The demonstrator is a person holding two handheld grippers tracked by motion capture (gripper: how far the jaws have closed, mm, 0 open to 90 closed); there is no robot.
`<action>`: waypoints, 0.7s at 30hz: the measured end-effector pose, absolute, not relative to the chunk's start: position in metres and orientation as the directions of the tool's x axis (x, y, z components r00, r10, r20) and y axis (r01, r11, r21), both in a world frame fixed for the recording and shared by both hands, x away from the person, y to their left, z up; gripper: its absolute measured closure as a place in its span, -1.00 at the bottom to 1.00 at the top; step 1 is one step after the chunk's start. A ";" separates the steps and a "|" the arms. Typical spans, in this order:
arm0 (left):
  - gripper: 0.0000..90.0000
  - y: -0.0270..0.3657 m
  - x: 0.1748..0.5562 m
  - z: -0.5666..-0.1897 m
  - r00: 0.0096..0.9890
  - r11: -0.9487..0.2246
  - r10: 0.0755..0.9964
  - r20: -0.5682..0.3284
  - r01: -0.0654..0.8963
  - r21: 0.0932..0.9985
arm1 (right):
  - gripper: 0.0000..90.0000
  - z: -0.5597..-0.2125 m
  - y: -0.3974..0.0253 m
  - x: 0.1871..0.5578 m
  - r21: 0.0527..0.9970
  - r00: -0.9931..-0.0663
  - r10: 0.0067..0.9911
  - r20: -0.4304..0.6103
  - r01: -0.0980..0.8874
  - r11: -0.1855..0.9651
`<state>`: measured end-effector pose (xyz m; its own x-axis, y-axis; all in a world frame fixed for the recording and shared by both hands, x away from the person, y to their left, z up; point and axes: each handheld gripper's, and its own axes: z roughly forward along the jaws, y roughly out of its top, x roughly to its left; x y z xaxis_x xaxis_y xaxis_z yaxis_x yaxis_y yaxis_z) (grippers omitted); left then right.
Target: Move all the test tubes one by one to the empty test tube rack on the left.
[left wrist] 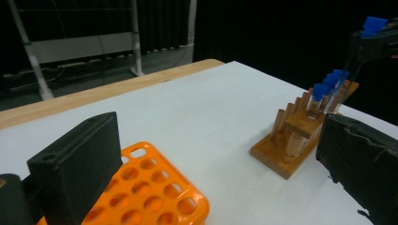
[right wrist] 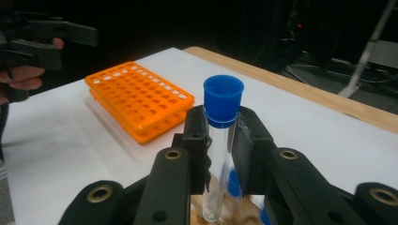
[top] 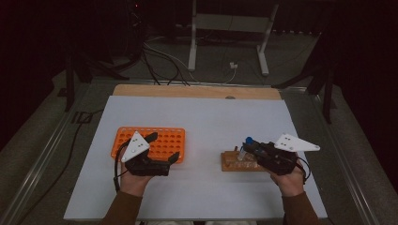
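Observation:
My right gripper (right wrist: 220, 140) is shut on a clear test tube with a blue cap (right wrist: 223, 99), held upright just above a wooden tube rack (top: 233, 162). In the left gripper view that rack (left wrist: 294, 145) holds several blue-capped tubes (left wrist: 323, 92), and the right gripper (left wrist: 375, 43) hovers over its far end with the lifted tube (left wrist: 374, 24). An orange tube rack (top: 162, 140) with many empty holes lies at the left. My left gripper (top: 163, 148) stands open over the orange rack's (left wrist: 155, 192) near right corner, with nothing between its jaws.
A white sheet (top: 206, 122) covers the table, and a bare wooden strip (top: 197, 91) runs along the far edge. Cables and metal stand legs (top: 227, 42) lie on the dark floor beyond. A hand (right wrist: 26, 77) holds the left gripper (right wrist: 44, 40) far left.

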<state>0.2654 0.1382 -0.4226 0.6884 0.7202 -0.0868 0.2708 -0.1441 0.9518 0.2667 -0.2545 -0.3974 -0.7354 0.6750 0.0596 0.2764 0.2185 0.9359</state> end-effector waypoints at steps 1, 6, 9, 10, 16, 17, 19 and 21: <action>-0.94 0.136 0.266 -0.423 0.694 -0.148 0.715 -0.086 0.270 0.951 | 0.71 -0.397 -0.251 0.268 0.936 -0.740 0.669 0.063 0.277 0.218; -0.91 0.124 0.270 -0.424 0.708 -0.149 0.700 -0.095 0.275 0.950 | 0.71 -0.397 -0.237 0.273 0.935 -0.754 0.654 0.065 0.275 0.224; -0.88 0.116 0.273 -0.424 0.722 -0.161 0.685 -0.094 0.276 0.948 | 0.71 -0.397 -0.223 0.278 0.934 -0.767 0.638 0.071 0.275 0.227; -0.88 0.112 0.274 -0.424 0.733 -0.171 0.674 -0.093 0.277 0.946 | 0.71 -0.397 -0.220 0.278 0.935 -0.771 0.633 0.072 0.273 0.227; -0.61 0.087 0.279 -0.426 0.781 -0.228 0.620 -0.072 0.267 0.936 | 0.71 -0.397 -0.204 0.283 0.936 -0.784 0.616 0.079 0.271 0.225; -0.60 0.083 0.280 -0.426 0.786 -0.229 0.613 -0.077 0.270 0.935 | 0.71 -0.396 -0.201 0.284 0.936 -0.786 0.613 0.083 0.272 0.223; -0.54 0.076 0.282 -0.427 0.799 -0.232 0.596 -0.083 0.270 0.934 | 0.71 -0.396 -0.199 0.285 0.936 -0.789 0.609 0.082 0.270 0.224; -0.43 0.070 0.284 -0.428 0.808 -0.228 0.582 -0.092 0.270 0.935 | 0.71 -0.395 -0.194 0.286 0.936 -0.794 0.602 0.084 0.269 0.225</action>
